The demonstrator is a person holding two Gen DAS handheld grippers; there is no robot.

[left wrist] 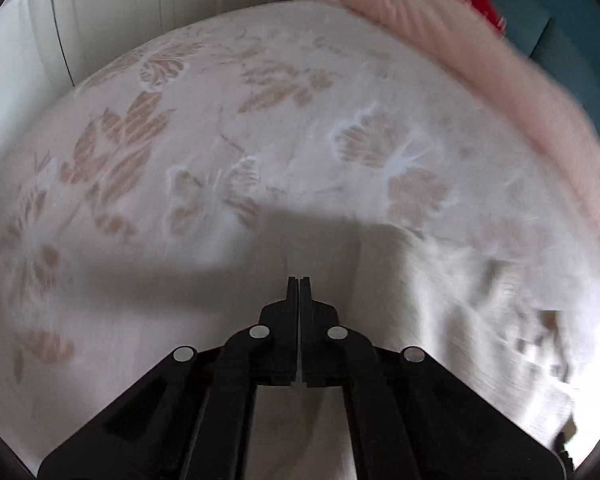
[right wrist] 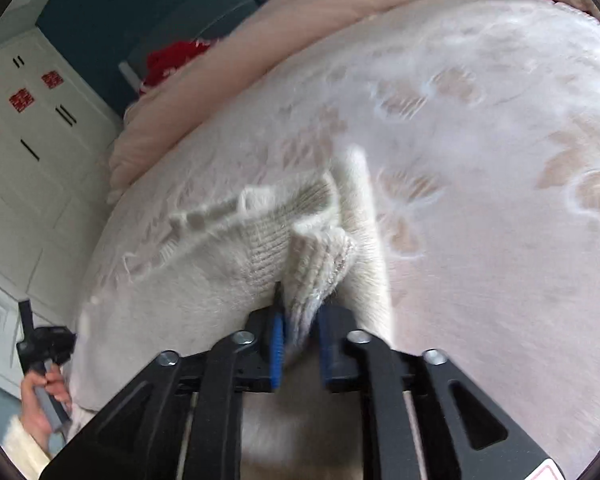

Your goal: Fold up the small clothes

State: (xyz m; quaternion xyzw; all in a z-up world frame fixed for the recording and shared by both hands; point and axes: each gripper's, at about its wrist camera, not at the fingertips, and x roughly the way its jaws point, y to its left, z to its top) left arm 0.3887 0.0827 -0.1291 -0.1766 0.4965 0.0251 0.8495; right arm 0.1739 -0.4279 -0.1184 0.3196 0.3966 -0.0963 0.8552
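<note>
A cream knitted garment [right wrist: 220, 256] lies on the pale flowered bedspread [right wrist: 480, 240]. My right gripper [right wrist: 300, 316] is shut on a ribbed edge of the garment [right wrist: 320, 264], bunched between the blue pads, and holds it up a little. My left gripper [left wrist: 299, 284] is shut with nothing between its fingers and hovers over the bedspread [left wrist: 260, 140]. A blurred part of the garment [left wrist: 500, 312] shows at the right of the left wrist view. The left gripper also shows at the bed's edge in the right wrist view [right wrist: 44, 344], held by a hand.
A pink quilt [right wrist: 300, 20] lies rolled along the head of the bed, also in the left wrist view [left wrist: 480, 60]. Something red [right wrist: 172, 60] sits behind it by a teal wall. A white wardrobe [right wrist: 28, 140] stands beside the bed.
</note>
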